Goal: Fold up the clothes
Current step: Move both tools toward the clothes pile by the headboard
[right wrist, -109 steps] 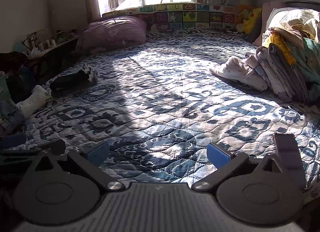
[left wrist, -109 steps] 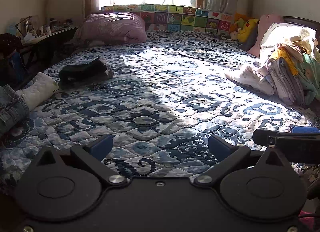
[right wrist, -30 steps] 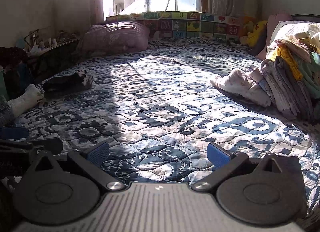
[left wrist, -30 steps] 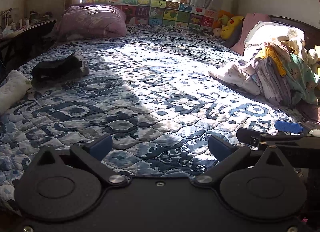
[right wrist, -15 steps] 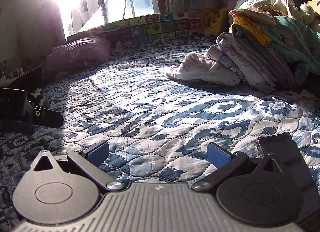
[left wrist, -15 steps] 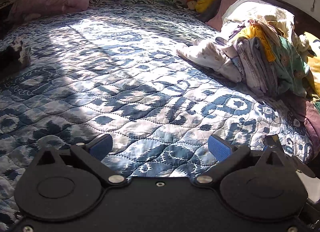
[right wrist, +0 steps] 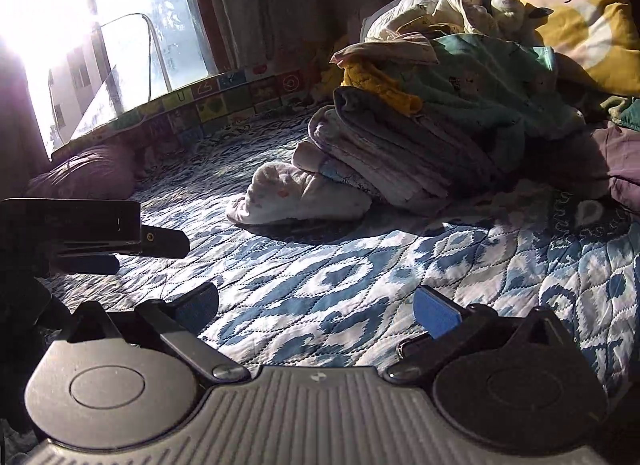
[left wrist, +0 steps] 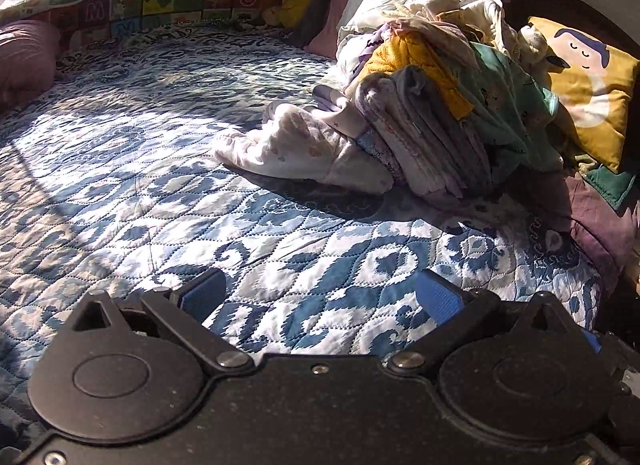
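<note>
A heap of unfolded clothes [left wrist: 432,105] lies on the right side of the bed: grey-lilac, mustard, mint-green and cream pieces. At its front, a white printed garment [left wrist: 304,149] spreads onto the quilt; the right wrist view shows this white garment [right wrist: 296,197] under the pile [right wrist: 420,133]. My left gripper [left wrist: 320,297] is open with nothing between its blue pads, hovering over the quilt short of the heap. My right gripper [right wrist: 316,305] is open and empty too. The left gripper's body [right wrist: 92,229] shows at the left of the right wrist view.
A blue-and-white quilt [left wrist: 140,185] covers the bed. A yellow cushion with a cartoon face [left wrist: 588,85] leans on the dark headboard. A purple pillow [right wrist: 84,177] and an alphabet play mat [left wrist: 132,1] line the far edge under the bright window [right wrist: 92,21].
Both grippers have swung right and moved closer to the clothes heap, which now fills the upper right of both views. The dark folded item on the left has left view. Both stay open.
</note>
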{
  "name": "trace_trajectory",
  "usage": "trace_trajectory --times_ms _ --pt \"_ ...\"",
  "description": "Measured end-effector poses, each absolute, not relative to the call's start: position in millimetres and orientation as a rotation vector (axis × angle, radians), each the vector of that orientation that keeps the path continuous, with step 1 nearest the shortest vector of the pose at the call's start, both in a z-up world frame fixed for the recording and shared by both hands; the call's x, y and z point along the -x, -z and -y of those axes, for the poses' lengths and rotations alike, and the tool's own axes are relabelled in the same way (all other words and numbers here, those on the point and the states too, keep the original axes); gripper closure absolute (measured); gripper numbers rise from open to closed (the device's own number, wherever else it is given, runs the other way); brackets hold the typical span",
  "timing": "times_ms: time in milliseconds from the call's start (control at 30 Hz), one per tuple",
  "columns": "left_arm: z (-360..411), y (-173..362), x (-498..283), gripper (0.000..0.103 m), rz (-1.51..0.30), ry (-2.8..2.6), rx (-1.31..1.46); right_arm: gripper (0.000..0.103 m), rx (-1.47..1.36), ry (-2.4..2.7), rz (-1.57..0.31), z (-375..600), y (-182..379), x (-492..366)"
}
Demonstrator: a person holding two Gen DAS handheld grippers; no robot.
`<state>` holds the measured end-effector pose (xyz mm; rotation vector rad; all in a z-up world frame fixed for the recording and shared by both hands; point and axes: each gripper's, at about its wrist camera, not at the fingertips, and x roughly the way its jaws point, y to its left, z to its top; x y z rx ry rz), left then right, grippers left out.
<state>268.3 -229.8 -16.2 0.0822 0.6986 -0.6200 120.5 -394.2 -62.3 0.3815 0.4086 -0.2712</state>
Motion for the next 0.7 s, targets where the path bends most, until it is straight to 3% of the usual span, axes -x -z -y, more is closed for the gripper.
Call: trace_trajectory --times_ms 200,367,567,700 --pt "285 -13 -302 0.002 -0.633 0.662 -0.054 0.0 -0.45 0.405 -0.38 454 30 -164" --pt "329 -38 -319 0.007 -0.558 0.687 -0.111 0.0 -0.53 0.476 -0.329 492 35 -164" --pt "390 -61 -337 0.021 -0.499 0.751 -0.207 0.0 -0.573 0.574 -0.243 525 48 -149" --pt "430 -59 -354 0.036 -0.49 0.756 -0.246 0.0 -0.599 0.569 -0.244 542 57 -149"
